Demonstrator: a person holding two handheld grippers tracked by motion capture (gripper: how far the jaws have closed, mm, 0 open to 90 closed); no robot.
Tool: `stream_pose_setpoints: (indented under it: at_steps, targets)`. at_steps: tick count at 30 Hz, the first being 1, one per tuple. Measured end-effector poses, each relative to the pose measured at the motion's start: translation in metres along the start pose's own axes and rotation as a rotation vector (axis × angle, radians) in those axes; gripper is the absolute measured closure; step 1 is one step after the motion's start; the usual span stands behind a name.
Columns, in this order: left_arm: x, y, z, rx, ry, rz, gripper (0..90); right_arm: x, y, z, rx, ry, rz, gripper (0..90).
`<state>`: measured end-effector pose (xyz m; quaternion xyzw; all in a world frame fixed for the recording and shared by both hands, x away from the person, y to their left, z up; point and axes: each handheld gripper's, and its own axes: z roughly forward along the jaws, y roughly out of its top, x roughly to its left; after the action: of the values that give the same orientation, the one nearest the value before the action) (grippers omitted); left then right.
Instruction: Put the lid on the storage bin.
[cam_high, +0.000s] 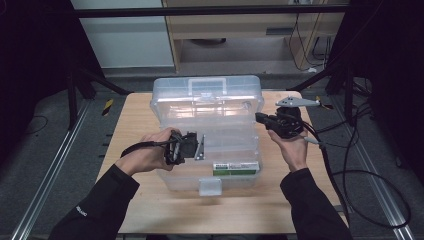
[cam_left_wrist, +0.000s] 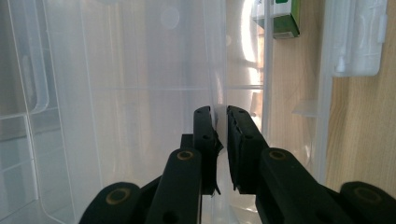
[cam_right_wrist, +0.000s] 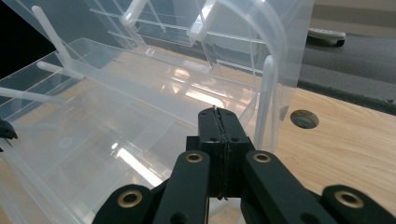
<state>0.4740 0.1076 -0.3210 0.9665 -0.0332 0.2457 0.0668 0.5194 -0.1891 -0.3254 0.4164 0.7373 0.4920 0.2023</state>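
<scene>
A clear plastic toolbox (cam_high: 207, 95) stands open on the wooden table (cam_high: 135, 120), its fold-out trays spread toward me. My left gripper (cam_high: 197, 147) reaches in from the left side, and in the left gripper view the left gripper (cam_left_wrist: 220, 116) is shut on a thin clear tray wall (cam_left_wrist: 219, 70) that runs up between its jaws. At the box's right side, a hand holds my right gripper (cam_high: 259, 118) level, pointing left at the upper tray. In the right gripper view, the right gripper (cam_right_wrist: 219, 114) is shut with nothing in it, just short of the clear tray (cam_right_wrist: 140, 107).
A green and white carton (cam_high: 235, 168) lies in the front of the box's bottom compartment, also seen as the carton (cam_left_wrist: 280, 18). The white latch (cam_high: 210, 186) hangs at the front edge. Black cables (cam_high: 350, 165) trail off the table's right side. A round hole (cam_right_wrist: 304, 119) sits in the tabletop.
</scene>
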Motion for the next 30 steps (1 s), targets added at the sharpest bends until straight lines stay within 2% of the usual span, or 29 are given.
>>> stream_pose_setpoints:
  at_steps: [12,20,22,24,27,30]
  targets:
    - [-0.007,0.001,0.002,0.011,-0.008,0.005,82.0,-0.002,0.001,-0.003,-0.007,-0.017,-0.011,90.0]
    - [-0.008,-0.001,0.002,-0.008,-0.011,-0.004,80.8,0.000,-0.004,-0.004,-0.011,0.007,-0.016,90.0]
    - [-0.008,-0.003,0.002,-0.021,-0.009,-0.013,79.9,0.000,-0.004,-0.004,-0.005,0.009,-0.016,90.0]
    - [-0.008,-0.006,0.001,-0.057,-0.007,-0.027,79.1,0.001,-0.005,-0.004,-0.004,0.013,-0.020,90.0]
    - [-0.007,-0.009,-0.006,-0.089,0.000,-0.051,76.9,0.001,-0.005,-0.005,-0.002,0.015,-0.024,90.0]
    - [-0.008,-0.012,-0.015,-0.129,0.023,-0.073,74.8,0.001,-0.007,-0.005,0.001,0.019,-0.022,90.0]
